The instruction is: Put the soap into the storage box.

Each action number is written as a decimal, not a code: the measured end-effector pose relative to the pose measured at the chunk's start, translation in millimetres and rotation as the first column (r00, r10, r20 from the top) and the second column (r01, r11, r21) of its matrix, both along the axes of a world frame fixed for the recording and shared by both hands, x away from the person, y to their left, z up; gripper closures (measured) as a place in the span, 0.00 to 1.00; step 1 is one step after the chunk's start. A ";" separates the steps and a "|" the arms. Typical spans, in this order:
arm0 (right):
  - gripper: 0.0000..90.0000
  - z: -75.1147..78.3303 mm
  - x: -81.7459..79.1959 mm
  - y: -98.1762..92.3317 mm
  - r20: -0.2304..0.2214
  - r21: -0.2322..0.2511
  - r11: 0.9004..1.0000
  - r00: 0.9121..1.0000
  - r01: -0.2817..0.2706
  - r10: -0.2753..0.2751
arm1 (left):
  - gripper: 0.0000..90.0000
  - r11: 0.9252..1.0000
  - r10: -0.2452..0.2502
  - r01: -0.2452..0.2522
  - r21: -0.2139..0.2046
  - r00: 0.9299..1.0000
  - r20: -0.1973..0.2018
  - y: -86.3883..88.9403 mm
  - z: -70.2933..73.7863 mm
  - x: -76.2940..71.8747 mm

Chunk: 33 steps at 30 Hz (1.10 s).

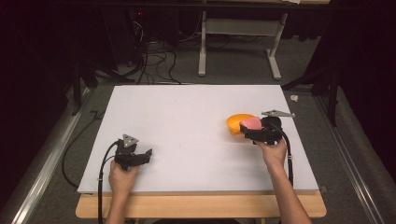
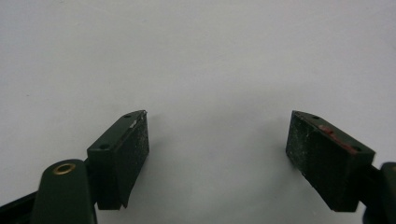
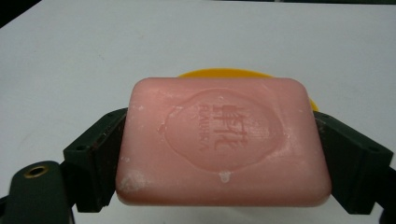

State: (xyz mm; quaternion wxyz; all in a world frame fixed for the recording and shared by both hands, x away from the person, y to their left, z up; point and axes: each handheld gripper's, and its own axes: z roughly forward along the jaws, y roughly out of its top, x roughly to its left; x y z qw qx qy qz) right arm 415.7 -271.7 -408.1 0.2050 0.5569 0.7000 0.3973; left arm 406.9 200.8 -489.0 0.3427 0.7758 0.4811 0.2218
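A pink bar of soap (image 3: 223, 142) with an embossed stamp sits clamped between the jaws of my right gripper (image 3: 224, 158), held flat and above the table. Behind and below it is an orange bowl (image 3: 224, 73), mostly hidden by the soap. In the high view the soap (image 1: 251, 122) hangs at the near right rim of the orange bowl (image 1: 236, 122), with my right gripper (image 1: 254, 130) at the table's right side. My left gripper (image 1: 148, 154) rests at the front left of the white board, jaws wide apart. In the left gripper view nothing lies between its fingers (image 2: 128, 149).
The white board (image 1: 187, 126) covers the table, with a wooden strip (image 1: 201, 205) along the near edge. Cables (image 1: 154, 56) and a table frame (image 1: 233, 42) stand on the floor beyond the far edge. A small white scrap (image 1: 294, 98) lies off the board's far right corner.
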 end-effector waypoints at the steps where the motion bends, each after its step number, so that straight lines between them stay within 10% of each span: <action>1: 0.15 0.2 1.9 -0.2 -0.006 0.003 1.000 1.000 0.002 -0.002 | 0.24 1.000 0.000 0.000 0.000 1.000 0.001 -0.1 0.0 0.0; 33: 0.15 -5.9 51.5 15.6 -0.130 -0.050 0.997 0.989 0.059 -0.065 | 0.24 1.000 0.000 0.000 0.003 1.000 0.003 -0.2 0.1 -0.3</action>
